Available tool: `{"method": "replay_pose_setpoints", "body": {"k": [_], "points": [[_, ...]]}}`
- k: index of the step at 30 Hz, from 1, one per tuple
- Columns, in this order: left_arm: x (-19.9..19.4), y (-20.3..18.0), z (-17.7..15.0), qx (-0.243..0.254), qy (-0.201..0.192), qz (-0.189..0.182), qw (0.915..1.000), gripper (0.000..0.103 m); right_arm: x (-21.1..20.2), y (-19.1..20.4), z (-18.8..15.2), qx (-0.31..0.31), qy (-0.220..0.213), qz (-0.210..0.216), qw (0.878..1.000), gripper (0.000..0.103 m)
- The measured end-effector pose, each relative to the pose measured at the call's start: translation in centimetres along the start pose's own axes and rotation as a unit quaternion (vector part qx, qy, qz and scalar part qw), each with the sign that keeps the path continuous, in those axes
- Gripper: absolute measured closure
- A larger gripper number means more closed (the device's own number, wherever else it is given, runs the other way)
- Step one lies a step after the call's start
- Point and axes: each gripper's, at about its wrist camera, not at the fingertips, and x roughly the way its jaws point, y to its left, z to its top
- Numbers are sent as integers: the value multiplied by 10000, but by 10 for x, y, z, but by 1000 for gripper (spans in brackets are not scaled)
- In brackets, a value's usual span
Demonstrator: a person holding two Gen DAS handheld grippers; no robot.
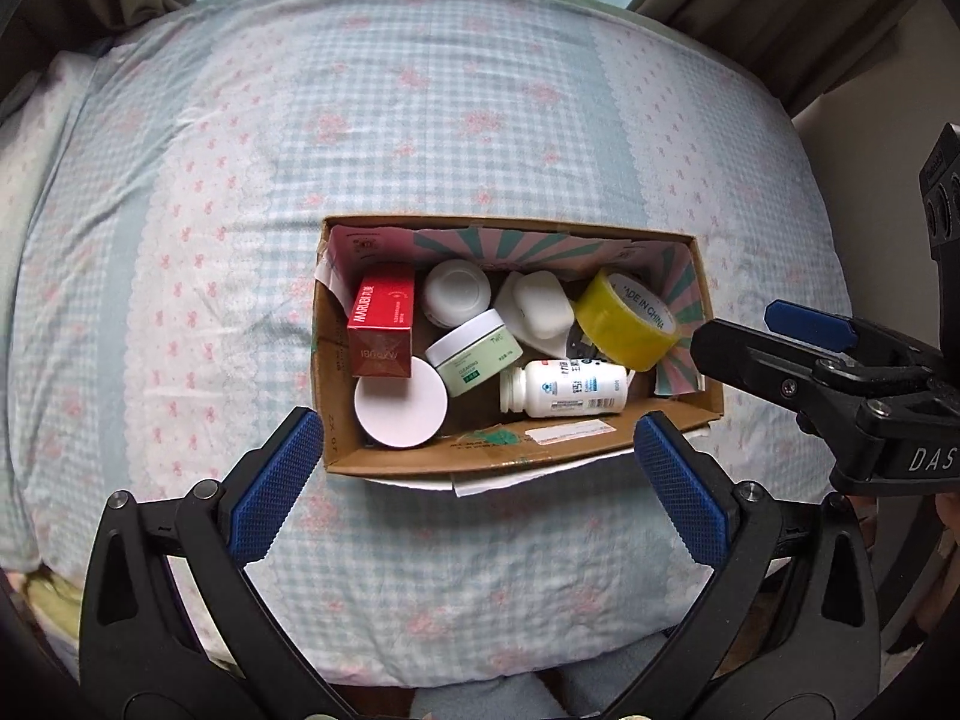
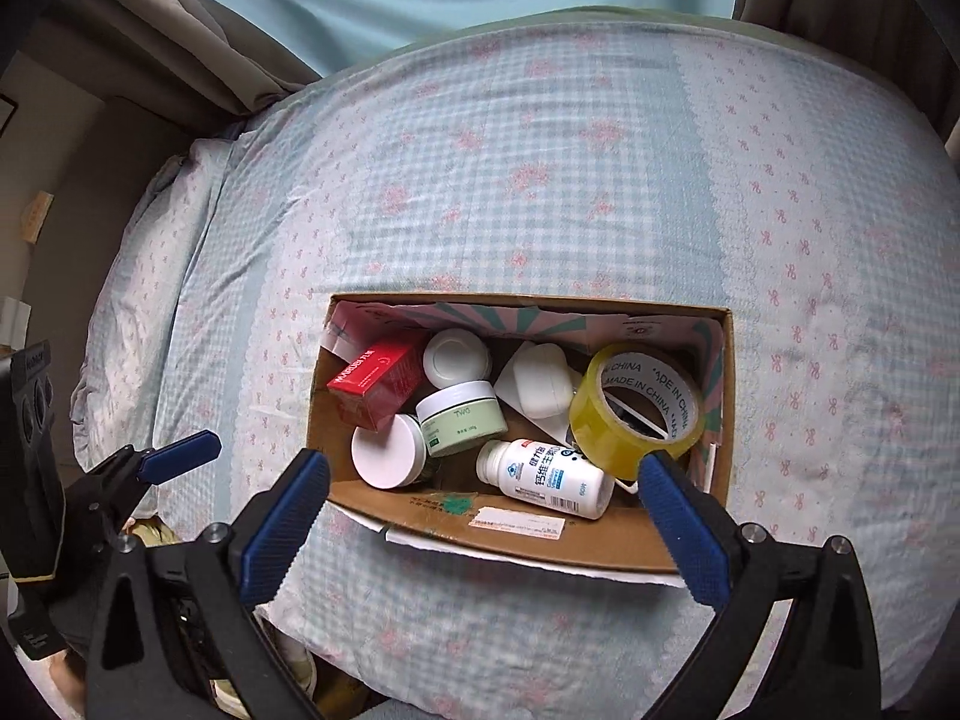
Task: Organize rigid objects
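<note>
A corrugated cardboard box [image 1: 336, 360] lies open on a bed [image 1: 480, 120] covered in soft blue gingham with pink bows. Inside it lie a glossy red carton [image 1: 384, 324], a squat round jar with a flat white lid [image 1: 401, 402], a pale green jar [image 1: 474, 354], a white plastic pill bottle [image 1: 564, 389] on its side and a translucent yellow tape roll [image 1: 624, 321]. The left gripper [image 1: 480, 492] and right gripper [image 2: 486, 516] both hang released above the box's near wall, their blue knurled pads spread wide with nothing between them.
</note>
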Motion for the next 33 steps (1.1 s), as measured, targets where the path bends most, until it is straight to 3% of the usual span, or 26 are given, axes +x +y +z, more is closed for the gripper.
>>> {"method": "replay_pose_setpoints", "body": {"k": [3,6,13,18,21,27,33], "points": [[-45,-31,-7,144,-483,185,9986,0,-50,-2,-13,-163,-326,-149,9992,1],[-94,-68,-14,444,-1049,419,9926,0,-113,-9,-26,-263,-968,-527,9936,1],[-192,-136,-32,727,-2246,482,9705,0,-236,-23,-64,-374,-2095,-1437,9665,1],[-236,-165,-58,896,-2874,495,9523,0,-281,-33,-95,-340,-2603,-1613,9513,1],[-246,-171,-76,897,-3054,614,9460,0,-296,-39,-111,-223,-2836,-1649,9444,1],[-248,-164,-101,638,-3149,501,9456,0,-298,-37,-135,-298,-3062,-1802,9343,1],[-243,-161,-101,585,-3116,526,9469,0,-296,-39,-140,-258,-3073,-1829,9335,1]]}}
